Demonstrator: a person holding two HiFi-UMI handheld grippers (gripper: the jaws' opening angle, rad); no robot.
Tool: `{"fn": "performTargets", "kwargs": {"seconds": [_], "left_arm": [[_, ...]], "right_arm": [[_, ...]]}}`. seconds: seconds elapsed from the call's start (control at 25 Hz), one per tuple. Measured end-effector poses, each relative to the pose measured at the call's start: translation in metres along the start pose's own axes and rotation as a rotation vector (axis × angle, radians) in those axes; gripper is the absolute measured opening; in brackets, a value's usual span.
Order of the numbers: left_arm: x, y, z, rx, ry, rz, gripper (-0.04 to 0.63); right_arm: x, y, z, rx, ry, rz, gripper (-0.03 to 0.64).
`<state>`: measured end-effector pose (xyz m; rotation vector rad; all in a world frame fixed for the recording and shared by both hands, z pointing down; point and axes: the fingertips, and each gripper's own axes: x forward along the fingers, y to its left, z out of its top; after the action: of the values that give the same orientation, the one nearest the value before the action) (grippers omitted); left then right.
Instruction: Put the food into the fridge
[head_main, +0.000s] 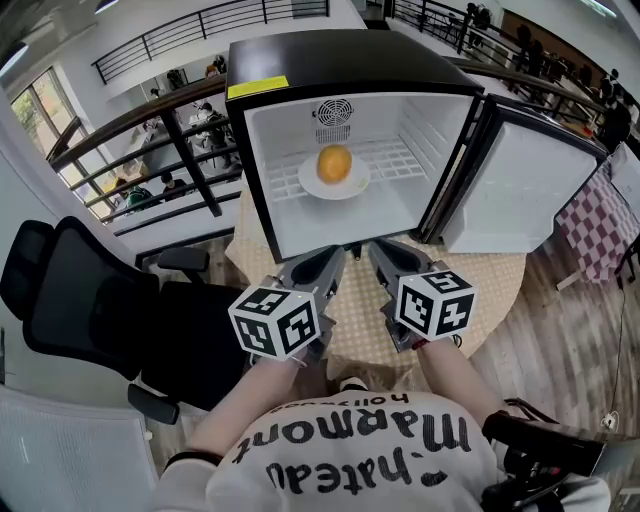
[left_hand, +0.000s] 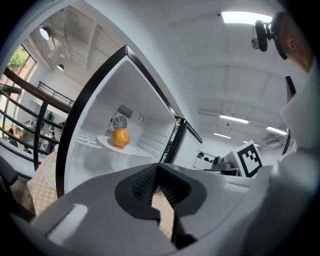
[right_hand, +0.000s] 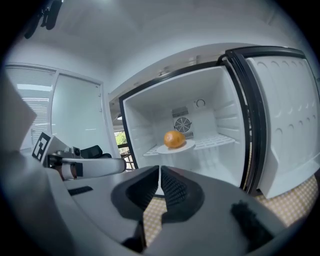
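Both grippers are held side by side just in front of the open fridge (head_main: 300, 55), tips pointing into it. The left gripper (head_main: 328, 258) has its jaws brought together, the ribbed pads meeting at the tip with nothing between them. The right gripper (head_main: 385, 255) is closed down the same way, with only a thin slit between its pads, and it too is empty. The two sit near each other without touching, their marker cubes toward the person. The food (head_main: 334, 163) — a round orange-yellow piece — lies well ahead of both grippers and higher than their tips, deep inside the fridge and apart from either one. It rests on a white plate (head_main: 310, 185), and the plate sits on the white wire shelf (head_main: 400, 158) toward the back wall. Behind and above the food, further from the grippers, a round fan grille (head_main: 333, 112) is set into the back wall. The fridge door (head_main: 510, 190) is swung wide to the right of the right gripper, with its white inner face turned toward the grippers. Under the grippers and the fridge is a table with a checked cloth (head_main: 490, 275), and the fridge stands on it beyond the tips. Off to the left of the left gripper, down on the floor, stands a black office chair (head_main: 80, 290) — well clear of the table.
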<state>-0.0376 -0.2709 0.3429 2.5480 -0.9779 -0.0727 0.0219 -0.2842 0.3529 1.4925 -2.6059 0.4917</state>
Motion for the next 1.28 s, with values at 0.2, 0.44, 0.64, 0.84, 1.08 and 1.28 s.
{"fn": "performTargets", "kwargs": {"seconds": [0.2, 0.44, 0.64, 0.84, 1.08, 1.28], "left_arm": [[0.005, 0.001, -0.009, -0.017, 0.019, 0.002, 0.003], [0.008, 0.007, -0.018, -0.029, 0.040, 0.012, 0.003], [0.011, 0.008, -0.023, -0.054, 0.052, 0.010, 0.003], [0.012, 0.013, -0.024, -0.053, 0.059, 0.017, 0.003], [0.013, 0.016, -0.026, -0.056, 0.063, 0.021, 0.003], [0.014, 0.019, -0.027, -0.062, 0.064, 0.028, 0.003]], "right_arm": [[-0.001, -0.009, -0.009, -0.003, 0.028, -0.018, 0.022], [0.001, -0.018, -0.015, 0.004, 0.039, -0.027, 0.015], [0.003, -0.023, -0.021, 0.021, 0.057, -0.022, 0.015], [0.006, -0.027, -0.026, 0.033, 0.072, -0.023, 0.015], [0.011, -0.027, -0.031, 0.036, 0.084, -0.019, 0.015], [0.015, -0.029, -0.035, 0.049, 0.096, -0.014, 0.015]]}}
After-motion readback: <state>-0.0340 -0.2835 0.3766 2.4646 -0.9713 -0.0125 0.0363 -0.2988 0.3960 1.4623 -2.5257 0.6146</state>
